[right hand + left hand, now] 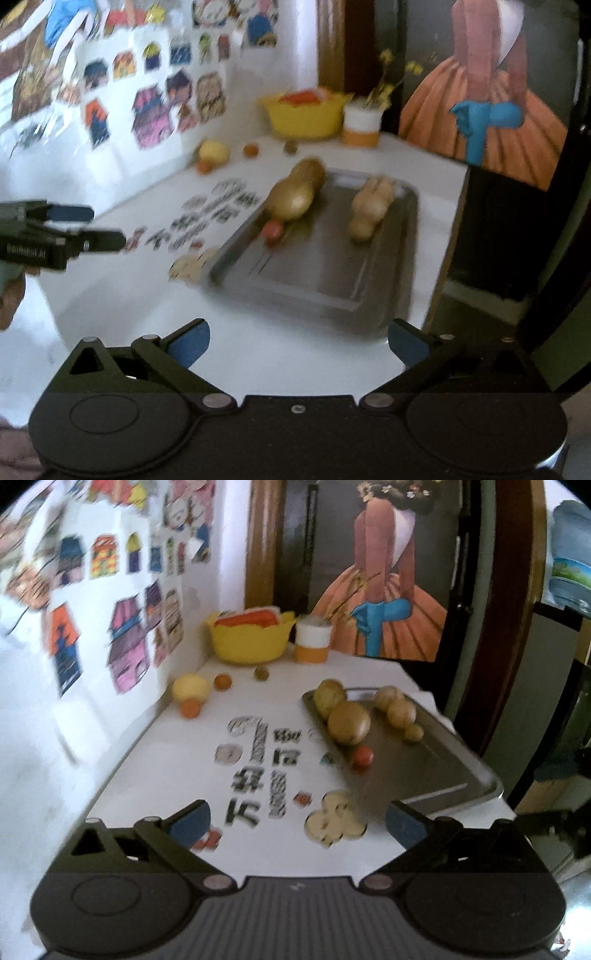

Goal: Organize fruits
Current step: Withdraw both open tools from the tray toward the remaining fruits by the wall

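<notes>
Left wrist: left gripper (297, 823) wide open, empty, above white table (166, 760). Metal tray (436, 771) to its right w/ five brownish fruits (349, 722) plus small red one (362, 757). Yellow fruit (191, 688) and small orange ones near wall.

Right wrist: right gripper (298, 341) wide open, empty, just short of tray's near edge. Frames blurry.

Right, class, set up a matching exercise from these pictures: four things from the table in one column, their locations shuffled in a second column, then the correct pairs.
Things
1. yellow bowl
2. small red fruit
3. yellow apple
4. white and orange cup

Places
A. in the metal tray, by the brown fruits
B. by the wall, touching an orange fruit
C. far corner, holding something orange
D. just right of the bowl

Pairs: 1-C, 2-A, 3-B, 4-D
</notes>
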A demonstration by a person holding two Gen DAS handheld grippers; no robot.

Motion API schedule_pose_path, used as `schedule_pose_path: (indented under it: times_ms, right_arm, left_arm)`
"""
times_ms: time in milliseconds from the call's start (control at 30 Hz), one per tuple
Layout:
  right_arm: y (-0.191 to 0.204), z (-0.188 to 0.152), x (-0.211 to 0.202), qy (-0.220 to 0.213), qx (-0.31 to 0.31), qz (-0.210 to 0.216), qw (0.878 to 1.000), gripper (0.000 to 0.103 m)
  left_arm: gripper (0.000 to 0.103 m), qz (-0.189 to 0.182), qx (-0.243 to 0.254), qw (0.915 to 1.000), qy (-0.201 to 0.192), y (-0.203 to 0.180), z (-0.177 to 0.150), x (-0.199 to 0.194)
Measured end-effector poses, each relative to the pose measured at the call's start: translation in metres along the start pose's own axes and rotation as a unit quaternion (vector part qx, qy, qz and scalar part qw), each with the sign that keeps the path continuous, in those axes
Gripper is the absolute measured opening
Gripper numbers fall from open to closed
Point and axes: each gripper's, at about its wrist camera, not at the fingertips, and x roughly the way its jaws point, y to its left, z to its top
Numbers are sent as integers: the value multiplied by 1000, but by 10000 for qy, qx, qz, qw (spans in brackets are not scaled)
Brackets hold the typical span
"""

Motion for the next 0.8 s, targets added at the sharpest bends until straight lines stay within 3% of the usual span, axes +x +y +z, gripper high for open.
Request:
schedule_pose_path:
  times_ms: [167,333,567,700,800]
  right_arm:
    - [29,5,0,336,-112,221,9991,102]
    - [47,42,-12,160,-130,759,9969,102]
    - [62,130,-17,-555,-727,769,9928,102]
    - [50,184,7,-527,-366,760,9950,102]
    - [40,222,30,-354,-136,821,9959,102]
  left_arm:
    - [103,40,-107,9991,414,20,-7,-8]
    - [103,246,-420,9986,223,43,12,-24]
    - [103,550,-701,9958,-202,58,41,-18]
    - [103,679,-674,9943,-473,58,54,-3]
    - [103,696,-613,9947,-451,56,64,16]
